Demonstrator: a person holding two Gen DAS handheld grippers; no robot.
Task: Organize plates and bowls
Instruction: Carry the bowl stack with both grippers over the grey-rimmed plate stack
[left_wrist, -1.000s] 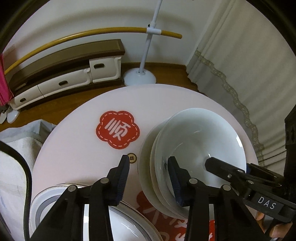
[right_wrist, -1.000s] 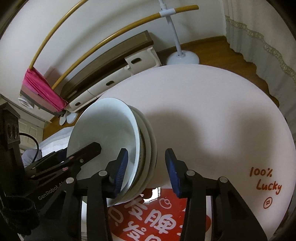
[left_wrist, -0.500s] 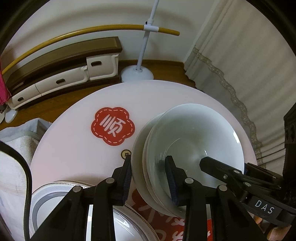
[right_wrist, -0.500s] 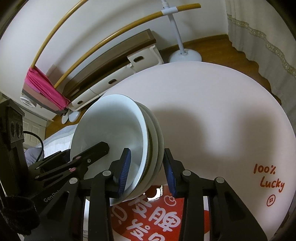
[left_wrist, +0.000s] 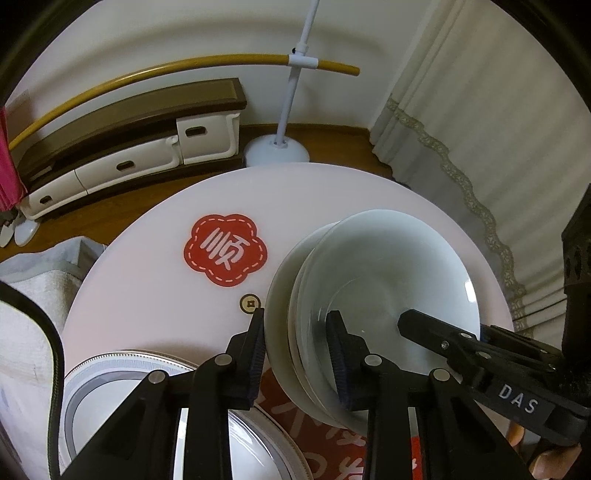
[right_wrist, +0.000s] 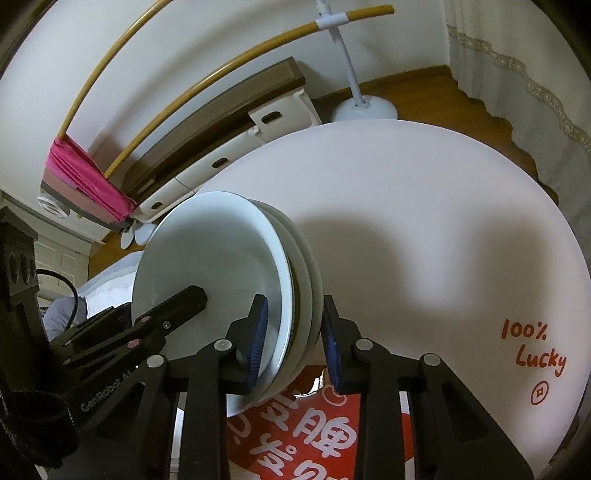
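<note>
Left wrist view shows the left claw (left_wrist: 295, 354) closed over the near rim of a stack of white plates (left_wrist: 388, 280), one pad outside the stack and the other inside the top plate's well; its jaws have just been closing, and the pads now press on the rims. From the opposite side, the right claw (left_wrist: 410, 321) reaches in, its black finger lying across the top plate. The stack sits tilted above the round white surface (left_wrist: 155, 295), next to a red flower-shaped sticker (left_wrist: 225, 254) and a small coin-like emblem (left_wrist: 250, 304). Low in this view lies a grey-rimmed plate (left_wrist: 122, 373) – partly hidden behind the claw's arms.

Right wrist view gives the mirror of this: the right claw (right_wrist: 293, 332) clamps the stack of white plates (right_wrist: 221, 266) by its rim, blue pads on either side of about three layered rims, its jaws likewise having just been closing. The left claw (right_wrist: 192, 295) comes in from the left onto the top plate. Under the stack a red patch with white characters (right_wrist: 325, 428) shows on the surface (right_wrist: 424, 206) – and red "100% Lucky" lettering (right_wrist: 535, 347) sits near its right edge.
</note>
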